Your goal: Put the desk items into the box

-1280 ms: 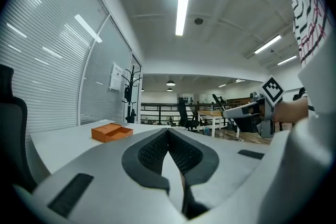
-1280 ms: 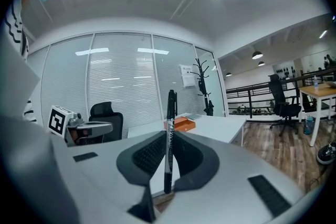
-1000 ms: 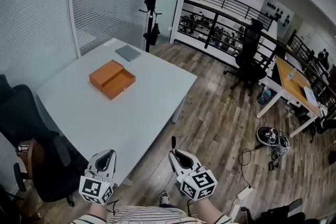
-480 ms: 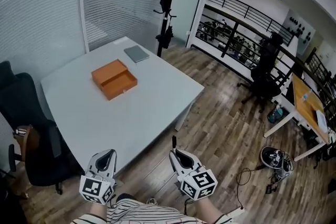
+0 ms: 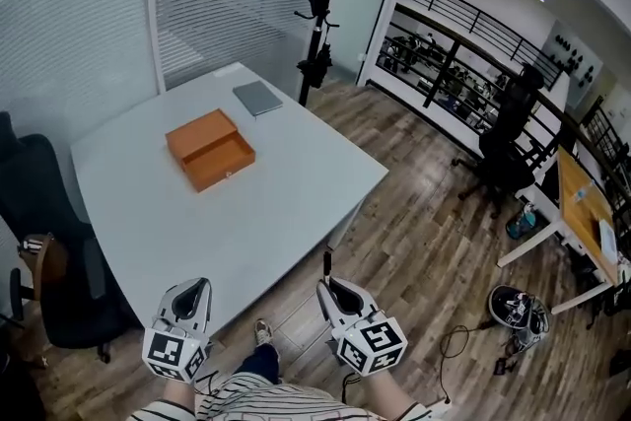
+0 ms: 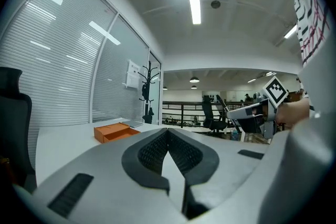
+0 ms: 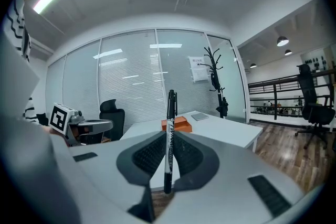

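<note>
An open orange box [image 5: 210,150] lies on the white table [image 5: 296,202], and it shows small and far off past the jaws in both gripper views [image 6: 116,131] [image 7: 178,123]. A grey notebook [image 5: 257,98] rests at the table's far edge. My right gripper [image 5: 331,288] [image 7: 169,136] is shut on a black marker pen [image 7: 169,128], which stands upright between the jaws; its tip [image 5: 326,263] pokes up in the head view. My left gripper [image 5: 193,289] [image 6: 168,132] is shut with nothing in it. Both grippers hang off the table's near corner, well short of the box.
A black office chair [image 5: 54,281] stands left of the table. A coat stand [image 5: 320,5] rises behind the far corner, by a glass wall with blinds [image 5: 89,15]. Another chair [image 5: 508,158], a wooden desk [image 5: 582,207] and shoes [image 5: 518,306] lie to the right on the wooden floor.
The head view has swung and moved a little nearer the table, so the box sits more central. Both grippers keep the same pose, and the pen stays in the right one.
</note>
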A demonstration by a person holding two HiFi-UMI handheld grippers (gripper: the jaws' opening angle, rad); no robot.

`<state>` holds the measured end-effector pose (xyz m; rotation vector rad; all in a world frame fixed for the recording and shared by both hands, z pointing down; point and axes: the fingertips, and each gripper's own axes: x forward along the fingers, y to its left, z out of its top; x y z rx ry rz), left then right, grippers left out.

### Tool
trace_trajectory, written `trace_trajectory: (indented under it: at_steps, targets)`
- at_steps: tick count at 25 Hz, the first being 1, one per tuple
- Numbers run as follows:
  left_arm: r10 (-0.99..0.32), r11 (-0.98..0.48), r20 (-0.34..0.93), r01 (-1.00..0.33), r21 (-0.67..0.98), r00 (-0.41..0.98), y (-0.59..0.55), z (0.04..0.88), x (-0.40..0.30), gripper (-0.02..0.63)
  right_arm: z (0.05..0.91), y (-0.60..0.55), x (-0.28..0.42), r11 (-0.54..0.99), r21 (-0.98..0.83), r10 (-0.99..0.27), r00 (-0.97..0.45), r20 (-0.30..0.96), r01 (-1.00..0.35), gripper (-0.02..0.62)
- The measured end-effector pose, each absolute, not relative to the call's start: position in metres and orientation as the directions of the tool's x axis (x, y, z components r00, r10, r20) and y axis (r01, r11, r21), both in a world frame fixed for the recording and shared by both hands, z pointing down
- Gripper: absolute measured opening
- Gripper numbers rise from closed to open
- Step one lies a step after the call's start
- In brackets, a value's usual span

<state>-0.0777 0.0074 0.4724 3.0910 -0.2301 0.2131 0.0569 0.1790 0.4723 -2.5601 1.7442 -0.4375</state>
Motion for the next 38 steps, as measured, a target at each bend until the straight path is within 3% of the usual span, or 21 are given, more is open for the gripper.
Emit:
trace_trajectory:
  at_steps: [12,21,28,38]
  targets:
    - [-0.141,-0.989,0.101,-0.145,0.03,0.985,-0.064,0.463,0.04,0.021,0.462,0.102,0.165,-0.353,-0.126,-0.92,0.32,0.224,-0.927,0.057]
    - [-0.199,-0.978,0.109,-0.205,0.039,0.974,-0.129,0.465,0.074,0.021,0.462,0.019,0.219,-0.289,-0.11,-0.939,0.259,0.226,-0.951,0.057]
    - [-0.293,-0.95,0.15,-0.305,0.063,0.944,-0.156,0.483,0.078,0.021,0.477,-0.032,0.245,-0.188,-0.074,-0.95,0.162,0.267,-0.979,0.057]
    - [-0.533,-0.831,0.177,-0.552,0.072,0.827,-0.184,0.491,0.08,0.021,0.501,-0.119,0.285,0.09,-0.035,-0.939,-0.097,0.33,-0.995,0.057]
